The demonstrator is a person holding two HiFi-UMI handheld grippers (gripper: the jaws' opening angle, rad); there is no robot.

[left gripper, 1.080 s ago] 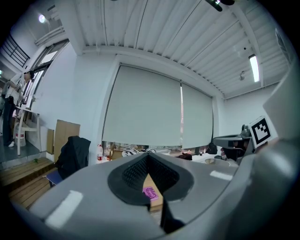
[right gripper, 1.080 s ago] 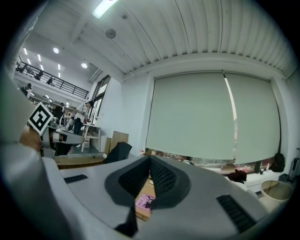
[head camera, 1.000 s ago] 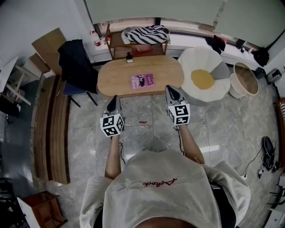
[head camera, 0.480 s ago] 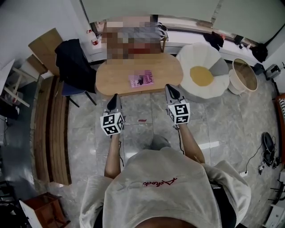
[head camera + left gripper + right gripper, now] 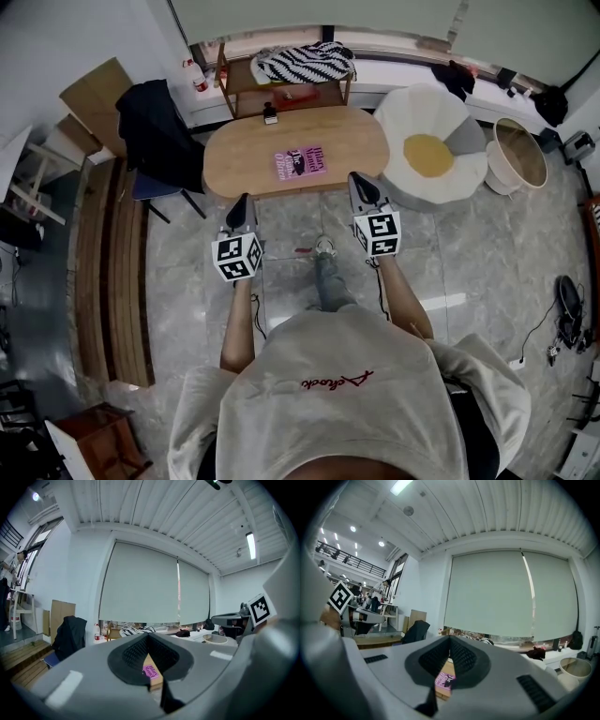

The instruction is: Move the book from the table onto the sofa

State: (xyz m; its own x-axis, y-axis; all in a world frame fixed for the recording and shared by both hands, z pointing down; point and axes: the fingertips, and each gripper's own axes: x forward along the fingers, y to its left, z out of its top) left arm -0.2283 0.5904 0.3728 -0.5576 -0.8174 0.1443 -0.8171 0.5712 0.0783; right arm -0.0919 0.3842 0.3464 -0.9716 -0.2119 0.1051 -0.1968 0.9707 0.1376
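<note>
Grey stone floor [image 5: 487, 253] surrounds the oval wooden table [image 5: 244, 159], where the pink book [image 5: 301, 161] lies flat, a little nearer your side than the far edge. At that far edge stands a small dark object [image 5: 270, 116], perhaps a bottle. You hold the left gripper [image 5: 241, 208] and the right gripper [image 5: 361, 187] short of the table, clear of the book. The jaws of both are pressed together on nothing. Just right of the table sits the white sofa [image 5: 412, 192] with its yellow centre, and a basket [image 5: 517, 159] stands beyond it. A chair draped in a dark jacket [image 5: 155, 131] stands at the table's left.
</note>
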